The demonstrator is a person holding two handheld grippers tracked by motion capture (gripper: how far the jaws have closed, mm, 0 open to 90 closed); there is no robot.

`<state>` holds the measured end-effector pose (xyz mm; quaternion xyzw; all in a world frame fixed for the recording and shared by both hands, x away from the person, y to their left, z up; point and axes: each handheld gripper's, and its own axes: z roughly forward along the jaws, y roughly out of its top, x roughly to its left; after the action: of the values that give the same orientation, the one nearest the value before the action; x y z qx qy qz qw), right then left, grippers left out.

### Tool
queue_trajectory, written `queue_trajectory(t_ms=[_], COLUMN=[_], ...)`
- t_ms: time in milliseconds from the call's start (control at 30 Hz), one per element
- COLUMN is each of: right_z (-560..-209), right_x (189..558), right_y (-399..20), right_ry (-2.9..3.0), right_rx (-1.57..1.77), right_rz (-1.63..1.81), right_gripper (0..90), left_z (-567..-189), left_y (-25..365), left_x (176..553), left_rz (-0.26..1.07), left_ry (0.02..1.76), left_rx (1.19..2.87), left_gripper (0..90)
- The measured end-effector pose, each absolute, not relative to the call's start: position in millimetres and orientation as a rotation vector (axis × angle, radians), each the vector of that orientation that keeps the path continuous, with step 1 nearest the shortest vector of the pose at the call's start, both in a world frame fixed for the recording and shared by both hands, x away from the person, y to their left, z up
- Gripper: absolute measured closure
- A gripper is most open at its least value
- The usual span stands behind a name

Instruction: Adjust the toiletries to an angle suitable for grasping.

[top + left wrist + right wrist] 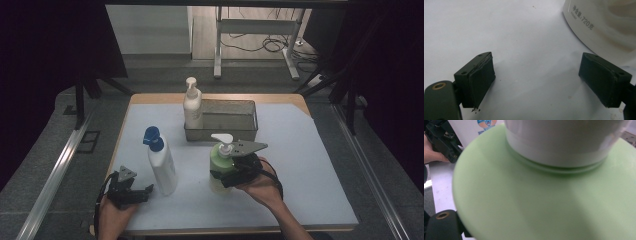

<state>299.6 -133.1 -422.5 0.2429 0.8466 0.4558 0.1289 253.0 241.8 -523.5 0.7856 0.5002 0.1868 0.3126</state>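
Your right gripper (227,175) brackets the green pump bottle (222,162), jaws wide around its body; whether the pads press I cannot tell. That bottle stands just in front of the metal basket (245,131).

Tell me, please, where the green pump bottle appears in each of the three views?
High view: green pump bottle stands centre-front on the mat, at the right gripper.
Left gripper view: not in it.
Right gripper view: its green shoulder looms close.
Shared landmark: the white blue-capped bottle.
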Motion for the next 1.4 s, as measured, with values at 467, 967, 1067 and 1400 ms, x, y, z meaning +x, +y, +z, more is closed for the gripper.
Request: queue_trajectory(t_ms=[467,967,1067,1400], right_z=[-415.0,-396.7,-392.2,-375.8], right_x=[300.0,314.2,317.5,327.1], right_y=[-130.1,-138.5,-138.9,-133.3], right_ry=[2.508,2.477,2.461,2.437], right_rx=[0.727,0.771,0.779,0.769], right_rz=[1.257,1.256,1.263,1.267], right_gripper=[12.1,12.0,12.0,12.1], left_z=[-523.4,-523.2,-523.2,-523.4], left_y=[241.8,241.9,241.9,241.8], left_x=[253.1,253.1,253.1,253.1], left_rz=[0.491,0.488,0.489,0.491], left_ry=[1.32,1.32,1.321,1.321], left_rx=[2.071,2.074,2.073,2.072], left_gripper=[12.8,12.8,12.8,12.8])
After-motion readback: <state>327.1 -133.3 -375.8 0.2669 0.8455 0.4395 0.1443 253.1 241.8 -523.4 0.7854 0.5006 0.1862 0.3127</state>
